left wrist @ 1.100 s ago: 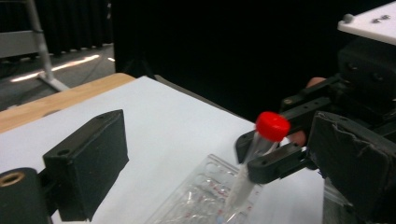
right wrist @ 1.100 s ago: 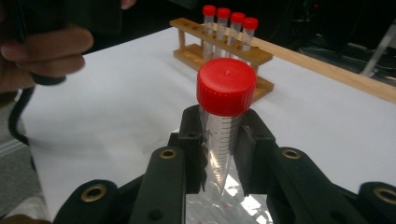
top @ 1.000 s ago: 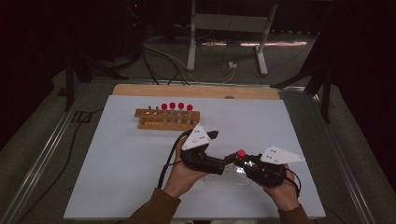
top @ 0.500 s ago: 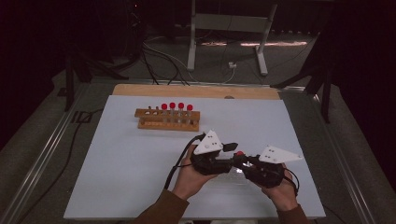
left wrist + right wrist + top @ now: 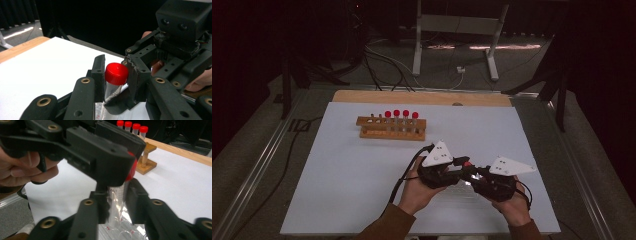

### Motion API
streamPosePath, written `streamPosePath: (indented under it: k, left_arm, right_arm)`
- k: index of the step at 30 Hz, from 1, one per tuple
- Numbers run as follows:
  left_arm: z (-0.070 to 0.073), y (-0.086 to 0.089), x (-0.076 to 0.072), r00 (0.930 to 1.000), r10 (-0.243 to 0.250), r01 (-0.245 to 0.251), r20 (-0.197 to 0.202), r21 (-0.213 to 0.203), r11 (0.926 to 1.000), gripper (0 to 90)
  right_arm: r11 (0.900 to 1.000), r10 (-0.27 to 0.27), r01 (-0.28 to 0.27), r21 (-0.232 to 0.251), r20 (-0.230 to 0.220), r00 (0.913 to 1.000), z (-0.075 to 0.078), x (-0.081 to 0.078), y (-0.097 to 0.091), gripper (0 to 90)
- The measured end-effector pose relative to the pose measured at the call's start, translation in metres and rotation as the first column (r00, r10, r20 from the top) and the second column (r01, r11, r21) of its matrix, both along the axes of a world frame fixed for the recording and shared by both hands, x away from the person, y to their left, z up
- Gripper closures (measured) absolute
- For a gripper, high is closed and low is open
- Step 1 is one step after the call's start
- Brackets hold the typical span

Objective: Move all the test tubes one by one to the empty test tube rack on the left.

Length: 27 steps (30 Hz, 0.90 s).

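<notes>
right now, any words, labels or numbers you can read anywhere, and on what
Nothing can be read as text.
Red marks on the clear bag under the tube: too blurred to read.
Red cap: plain, no print.
Wooden rack and its capped tubes: no lettering to be made out.
Grey plates on the left gripper and the right gripper: blank.

I've got a light wooden tube rack [image 5: 391, 128] sitting toward the far left of the white table mat [image 5: 337, 200], with four red-capped clear tubes [image 5: 401, 118] standing upright in it, side by side. Behind the mat I see a pale wooden board edge [image 5: 422, 97], and beyond that black cables [image 5: 382, 60] trail across the grey floor near a grey metal stand [image 5: 457, 30].
</notes>
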<state>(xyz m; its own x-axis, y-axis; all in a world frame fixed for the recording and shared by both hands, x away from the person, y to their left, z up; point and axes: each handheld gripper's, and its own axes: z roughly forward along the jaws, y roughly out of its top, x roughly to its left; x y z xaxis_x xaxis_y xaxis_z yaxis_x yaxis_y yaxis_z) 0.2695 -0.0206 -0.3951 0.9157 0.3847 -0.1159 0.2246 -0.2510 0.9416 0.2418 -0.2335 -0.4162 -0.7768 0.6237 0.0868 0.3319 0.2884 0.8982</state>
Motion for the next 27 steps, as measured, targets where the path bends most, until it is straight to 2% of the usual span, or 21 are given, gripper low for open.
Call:
streamPosePath:
  k: [12, 15, 21, 27]
  left_arm:
    - [0.004, 0.016, 0.006, 0.9979, 0.064, -0.064, 0.012, -0.012, 0.9979, 70.8]
    - [0.004, 0.022, 0.009, 0.9963, 0.084, -0.084, 0.014, -0.013, 0.9964, 70.8]
    - [0.007, 0.034, 0.012, 0.9928, 0.119, -0.119, 0.013, -0.028, 0.9925, 70.8]
    - [0.008, 0.045, 0.018, 0.9878, 0.155, -0.155, 0.014, -0.03, 0.9875, 70.8]
  right_arm:
    - [0.9997, -0.024, 0.024, 0.001, 0.004, 0.9997, -0.002, 0.003, -0.004, 25.8]
    - [0.9985, -0.054, 0.054, -0.011, 0.012, 0.9985, -0.002, 0.003, -0.005, 13.7]
    - [0.9963, -0.086, 0.086, 0.0, 0.01, 0.9962, -0.003, 0.005, -0.009, 3.1]
    - [0.9941, -0.108, 0.108, -0.004, 0.017, 0.994, -0.004, 0.006, -0.012, 0.0]
